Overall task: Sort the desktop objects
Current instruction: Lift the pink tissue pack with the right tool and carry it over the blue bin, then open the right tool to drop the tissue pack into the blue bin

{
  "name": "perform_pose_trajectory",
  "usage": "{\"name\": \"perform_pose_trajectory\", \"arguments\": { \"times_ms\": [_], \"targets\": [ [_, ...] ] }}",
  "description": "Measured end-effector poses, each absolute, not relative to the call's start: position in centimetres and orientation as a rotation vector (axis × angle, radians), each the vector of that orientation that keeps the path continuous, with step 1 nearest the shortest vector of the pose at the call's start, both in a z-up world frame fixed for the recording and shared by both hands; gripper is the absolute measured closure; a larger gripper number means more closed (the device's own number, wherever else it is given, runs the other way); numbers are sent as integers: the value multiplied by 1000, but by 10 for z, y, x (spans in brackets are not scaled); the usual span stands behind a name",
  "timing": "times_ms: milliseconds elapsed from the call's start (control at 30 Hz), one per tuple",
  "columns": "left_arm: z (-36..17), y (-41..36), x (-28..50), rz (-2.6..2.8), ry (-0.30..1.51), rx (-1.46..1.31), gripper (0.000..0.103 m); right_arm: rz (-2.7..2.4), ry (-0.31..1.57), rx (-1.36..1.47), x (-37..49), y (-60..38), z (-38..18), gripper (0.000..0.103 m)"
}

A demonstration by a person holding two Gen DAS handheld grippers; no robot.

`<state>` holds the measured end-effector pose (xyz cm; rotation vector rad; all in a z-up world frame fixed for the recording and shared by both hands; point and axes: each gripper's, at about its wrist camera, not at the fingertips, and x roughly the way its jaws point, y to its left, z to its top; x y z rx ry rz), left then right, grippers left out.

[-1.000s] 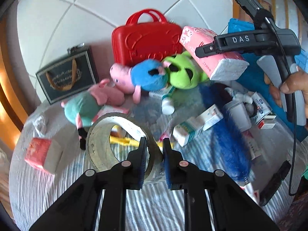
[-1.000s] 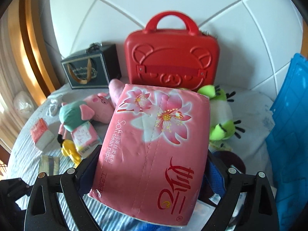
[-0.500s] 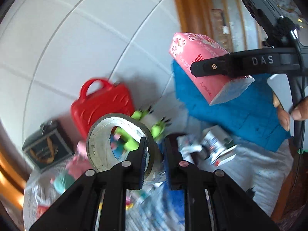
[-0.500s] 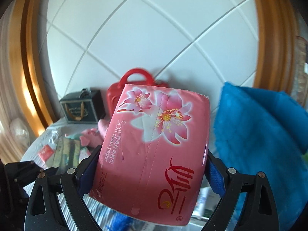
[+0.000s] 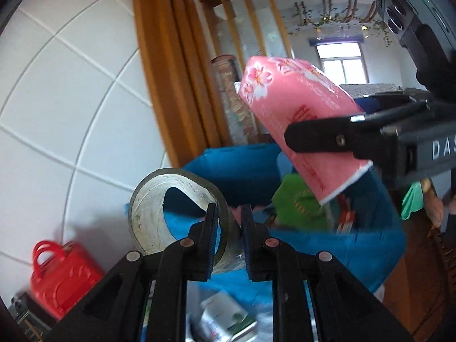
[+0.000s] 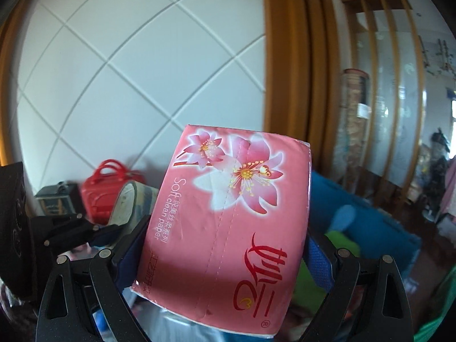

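My left gripper (image 5: 229, 233) is shut on the rim of a grey tape roll (image 5: 159, 208) and holds it in the air in front of a blue bin (image 5: 370, 245). The roll also shows in the right wrist view (image 6: 128, 205). My right gripper (image 6: 225, 245) is shut on a pink tissue pack (image 6: 228, 222) with flower print. In the left wrist view the pack (image 5: 296, 119) hangs high above the bin, with the right gripper's finger (image 5: 327, 139) across it. The bin holds a green item (image 5: 299, 202).
A red toy suitcase (image 5: 59, 268) stands low at the left against the white tiled wall (image 5: 71, 99). A dark gift box (image 6: 54, 199) sits beside it. Small boxes (image 5: 225, 322) lie below the left gripper. A wooden door frame (image 5: 171, 71) rises behind the bin.
Both grippers have risen and swung right, away from the table, toward the blue bin. The tape roll and the tissue pack stay held. The toys have dropped out of view.
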<state>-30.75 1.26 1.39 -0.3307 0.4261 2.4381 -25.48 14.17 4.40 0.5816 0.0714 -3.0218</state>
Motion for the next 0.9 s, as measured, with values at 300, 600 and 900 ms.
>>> {"name": "perform_pose_trajectory", "arguments": {
  "times_ms": [300, 600, 900],
  "targets": [
    [29, 140, -359, 2436, 393, -369, 87, -3057, 59, 719, -299, 271, 47, 8],
    [25, 201, -399, 2584, 397, -463, 87, -3046, 11, 856, -352, 349, 21, 8],
    [27, 213, -429, 2772, 399, -573, 85, -2990, -18, 929, -391, 370, 8, 8]
  ]
}}
